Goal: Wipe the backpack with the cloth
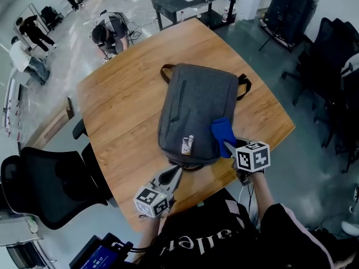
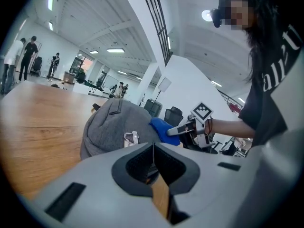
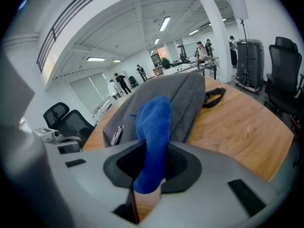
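Note:
A grey backpack (image 1: 193,108) lies flat on the wooden table (image 1: 120,102), with a small white tag (image 1: 187,144) near its close end. My right gripper (image 1: 229,147) is shut on a blue cloth (image 1: 222,132), which rests on the backpack's near right corner. In the right gripper view the cloth (image 3: 153,125) stands up between the jaws in front of the backpack (image 3: 183,96). My left gripper (image 1: 173,177) is shut on nothing and points at the backpack's close edge. The left gripper view shows the backpack (image 2: 109,125), the cloth (image 2: 163,128) and the right gripper (image 2: 184,128).
A black office chair (image 1: 39,189) stands at the table's left corner. More black chairs (image 1: 336,55) are at the right, and a dark low table (image 1: 193,1) stands beyond. People are at the far left of the room. The table's front edge runs just under both grippers.

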Demonstrator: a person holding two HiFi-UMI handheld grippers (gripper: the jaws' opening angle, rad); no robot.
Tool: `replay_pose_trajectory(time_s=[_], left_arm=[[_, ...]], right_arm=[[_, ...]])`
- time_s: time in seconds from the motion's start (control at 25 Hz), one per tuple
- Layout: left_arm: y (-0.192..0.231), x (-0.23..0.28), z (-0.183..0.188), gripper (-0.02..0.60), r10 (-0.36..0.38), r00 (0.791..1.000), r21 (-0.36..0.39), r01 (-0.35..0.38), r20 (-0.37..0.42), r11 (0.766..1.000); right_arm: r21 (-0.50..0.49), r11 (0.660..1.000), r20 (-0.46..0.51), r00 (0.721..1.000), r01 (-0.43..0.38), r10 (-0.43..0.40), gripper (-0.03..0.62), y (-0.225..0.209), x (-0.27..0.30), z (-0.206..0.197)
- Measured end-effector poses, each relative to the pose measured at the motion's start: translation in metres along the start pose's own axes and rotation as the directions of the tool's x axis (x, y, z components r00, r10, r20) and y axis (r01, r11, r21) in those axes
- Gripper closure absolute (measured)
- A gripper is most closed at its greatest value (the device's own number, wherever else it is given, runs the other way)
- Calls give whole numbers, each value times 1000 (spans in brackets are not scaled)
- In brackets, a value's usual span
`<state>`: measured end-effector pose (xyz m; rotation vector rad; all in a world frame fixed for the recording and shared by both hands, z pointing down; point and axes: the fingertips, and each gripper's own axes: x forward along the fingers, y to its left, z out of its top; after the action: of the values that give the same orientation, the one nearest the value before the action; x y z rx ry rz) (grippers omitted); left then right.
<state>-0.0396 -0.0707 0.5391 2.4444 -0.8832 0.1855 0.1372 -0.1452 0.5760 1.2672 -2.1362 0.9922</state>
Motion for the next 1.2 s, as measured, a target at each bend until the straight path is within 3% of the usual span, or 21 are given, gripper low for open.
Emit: replay_pose_trajectory(time_s=[0.16,0.32,0.56,0.68,0.8,0.96,1.2], left_arm=[[-5,4,1,580,-9,1000,6,9,-2,1000],[-5,5,0,580,-7,1000,8,7,0,1000],[-3,7,3,580,7,1000,7,-7,15,1000],[-6,8,6,580,11,1000,7,-11,21,1000],[-5,6,8,580,22,999,5,-22,25,1000],[-3,4,8,580,39,999,-8,-39,31,999],[6,6,5,580,61,998,-2,-61,21,998]], right_arm=[[55,998,6,1000,0,-1,507,-12,-8,-5],[6,1000,39,999,-16,16,507,4,-15,14],[-91,976,172,962,-197,211,507,91,14,105],[-150,956,156,948,-254,276,507,133,55,140],[-142,951,110,950,-275,292,507,156,105,158],[-118,964,47,968,-238,245,507,148,143,158],[-80,963,64,963,-258,263,507,105,115,149]])
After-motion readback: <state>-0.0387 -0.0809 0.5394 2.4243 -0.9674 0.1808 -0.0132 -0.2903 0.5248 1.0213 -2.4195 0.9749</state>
